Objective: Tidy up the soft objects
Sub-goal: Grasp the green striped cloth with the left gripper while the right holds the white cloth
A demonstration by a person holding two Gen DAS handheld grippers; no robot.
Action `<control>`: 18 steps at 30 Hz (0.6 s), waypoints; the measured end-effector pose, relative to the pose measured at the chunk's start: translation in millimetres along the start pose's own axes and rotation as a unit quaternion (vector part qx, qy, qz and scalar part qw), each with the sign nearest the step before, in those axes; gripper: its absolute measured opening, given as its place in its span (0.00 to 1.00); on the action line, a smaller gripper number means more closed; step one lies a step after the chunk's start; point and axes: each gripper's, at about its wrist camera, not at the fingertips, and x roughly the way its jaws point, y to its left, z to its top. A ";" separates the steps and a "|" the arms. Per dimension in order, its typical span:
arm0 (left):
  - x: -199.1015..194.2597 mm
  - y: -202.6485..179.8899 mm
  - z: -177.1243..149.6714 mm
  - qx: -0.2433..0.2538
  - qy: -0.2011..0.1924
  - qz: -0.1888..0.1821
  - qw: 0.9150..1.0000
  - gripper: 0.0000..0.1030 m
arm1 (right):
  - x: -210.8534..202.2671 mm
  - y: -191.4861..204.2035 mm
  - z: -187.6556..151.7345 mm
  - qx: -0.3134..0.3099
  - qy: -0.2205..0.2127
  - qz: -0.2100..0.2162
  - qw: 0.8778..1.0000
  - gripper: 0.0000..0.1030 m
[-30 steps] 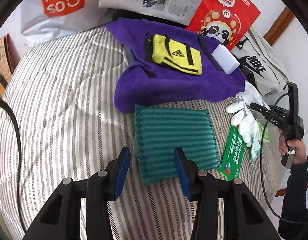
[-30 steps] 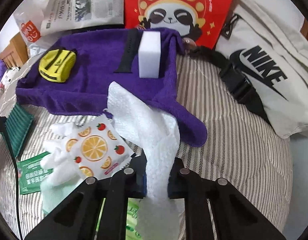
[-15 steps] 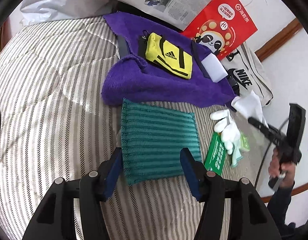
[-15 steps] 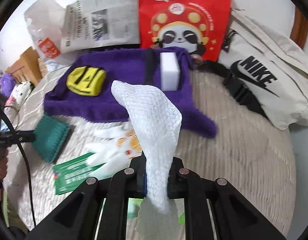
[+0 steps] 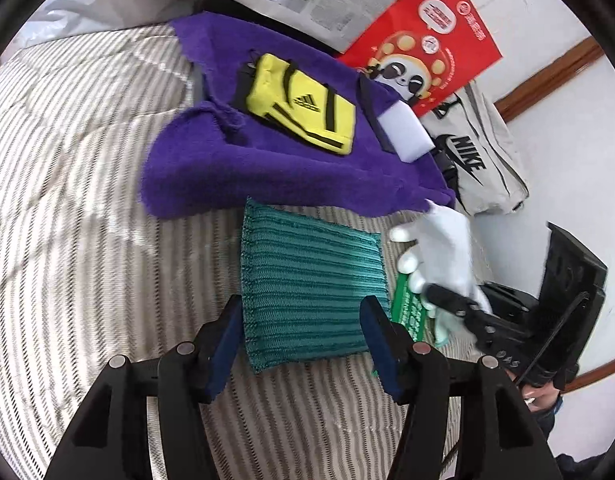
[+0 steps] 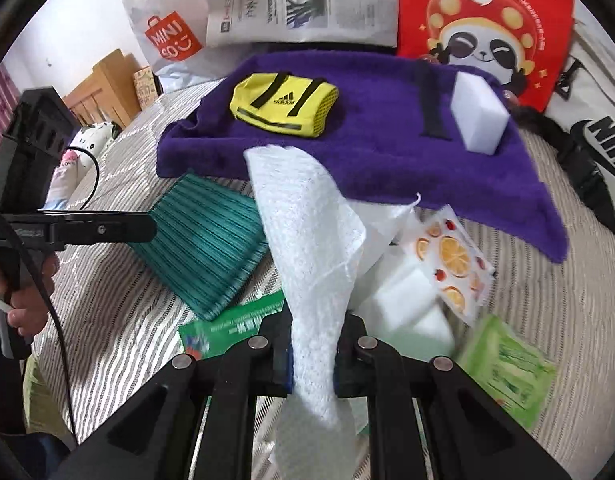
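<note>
1. Left claw (image 5: 303, 344): jaws parted, just widened, straddling near edge of green cloth (image 5: 311, 280) on bed (image 5: 67, 200); pads apart from it.
2. Right claw (image 6: 313, 354): clamped on white cloth (image 6: 307, 232), which hangs above bed.

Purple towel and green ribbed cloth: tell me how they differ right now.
The purple towel is fluffy, rumpled and large; the green ribbed cloth is ridged, flat and smaller. The purple towel carries a yellow pouch and a white sponge block; the green ribbed cloth bears nothing. The left gripper stands open astride the green ribbed cloth, well short of the purple towel. Both lie on the striped bedcover.
</note>
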 end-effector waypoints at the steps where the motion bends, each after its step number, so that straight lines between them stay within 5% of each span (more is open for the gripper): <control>1: 2.7 -1.3 0.8 -0.001 0.001 -0.004 1.000 0.55 | 4.5 0.8 0.5 0.002 0.003 0.000 1.000 0.12; 14: 13.0 -27.3 4.1 0.020 -0.003 -0.009 1.000 0.60 | 9.6 -5.6 0.5 0.022 -0.008 0.028 0.999 0.12; 18: 1.1 -23.5 3.7 -0.006 -0.012 -0.088 0.996 0.60 | 10.6 -3.9 0.0 0.018 -0.012 0.027 0.999 0.12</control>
